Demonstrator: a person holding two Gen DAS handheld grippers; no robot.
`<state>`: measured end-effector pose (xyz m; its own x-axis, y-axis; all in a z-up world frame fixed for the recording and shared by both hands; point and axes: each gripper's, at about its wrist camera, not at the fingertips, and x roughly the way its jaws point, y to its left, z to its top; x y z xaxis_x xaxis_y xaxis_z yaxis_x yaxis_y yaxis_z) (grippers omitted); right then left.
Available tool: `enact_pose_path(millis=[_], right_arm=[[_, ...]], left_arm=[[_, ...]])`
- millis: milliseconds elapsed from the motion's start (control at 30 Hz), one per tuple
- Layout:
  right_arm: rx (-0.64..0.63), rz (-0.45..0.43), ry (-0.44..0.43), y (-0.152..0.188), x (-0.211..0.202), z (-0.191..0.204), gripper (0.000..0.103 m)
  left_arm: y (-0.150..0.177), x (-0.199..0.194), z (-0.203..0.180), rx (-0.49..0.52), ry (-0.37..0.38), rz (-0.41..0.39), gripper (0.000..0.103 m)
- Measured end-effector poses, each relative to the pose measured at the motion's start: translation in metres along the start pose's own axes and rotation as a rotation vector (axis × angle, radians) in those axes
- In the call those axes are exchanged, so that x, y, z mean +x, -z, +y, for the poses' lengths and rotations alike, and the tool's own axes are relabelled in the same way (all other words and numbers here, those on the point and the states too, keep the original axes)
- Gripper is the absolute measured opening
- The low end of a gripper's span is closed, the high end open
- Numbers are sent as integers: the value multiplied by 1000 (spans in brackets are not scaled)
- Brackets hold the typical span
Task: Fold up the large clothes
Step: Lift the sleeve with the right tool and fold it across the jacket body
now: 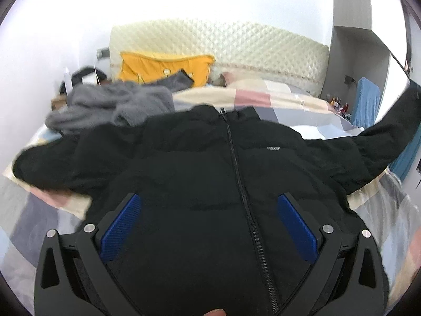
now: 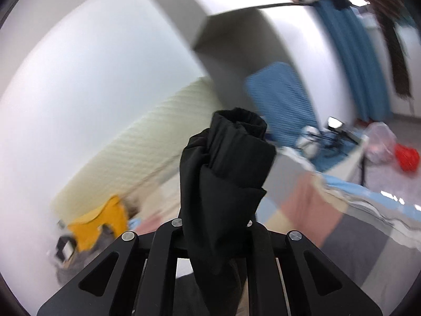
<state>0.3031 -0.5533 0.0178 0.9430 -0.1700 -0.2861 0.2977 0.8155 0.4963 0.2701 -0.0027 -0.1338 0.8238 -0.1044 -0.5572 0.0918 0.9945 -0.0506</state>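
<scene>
**Sleeve lifted, ready to fold in**

The jacket lies front up on the bed, zipped, collar toward the headboard; its sleeves spread to either side, and a grey garment lies touching its far left shoulder. The left gripper hovers over the lower chest, jaws wide and holding nothing, the zip running between its blue pads. The right gripper is clamped on the sleeve, the cuff standing up above the fingers; in the left view that sleeve rises off the bed at the right.

The step looks like folding this sleeve across the chest. To do it well: carry the cuff low and straight toward the zip; let the crease fall at the shoulder seam; press the left gripper on the body so the puffy fabric does not slide; lay the sleeve flat before letting go, since padding tends to spring back.
</scene>
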Motion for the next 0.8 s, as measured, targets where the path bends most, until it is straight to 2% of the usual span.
enact_pose_path(millis=[67,233,367,533,667,800], right_arm=[[-72,12,-37,0,-8,38,8],[-168,28,-151,10,-29,115,9],[-263,63,-256,33,-39,181,9],[-328,121,-366,78,-38,252,10],[-390,191,-419,115,-26,298,10],[-478,261,-481,161,-10,337,11]], left_arm=[[1,-8,0,26,-28,-35,103],[-2,-25,9,-6,0,-49,103],[0,-36,17,-20,9,-59,103],[-2,-42,29,-41,-6,-54,103],[0,-46,37,-32,-25,-58,103],[-1,-50,52,-53,8,-70,103]])
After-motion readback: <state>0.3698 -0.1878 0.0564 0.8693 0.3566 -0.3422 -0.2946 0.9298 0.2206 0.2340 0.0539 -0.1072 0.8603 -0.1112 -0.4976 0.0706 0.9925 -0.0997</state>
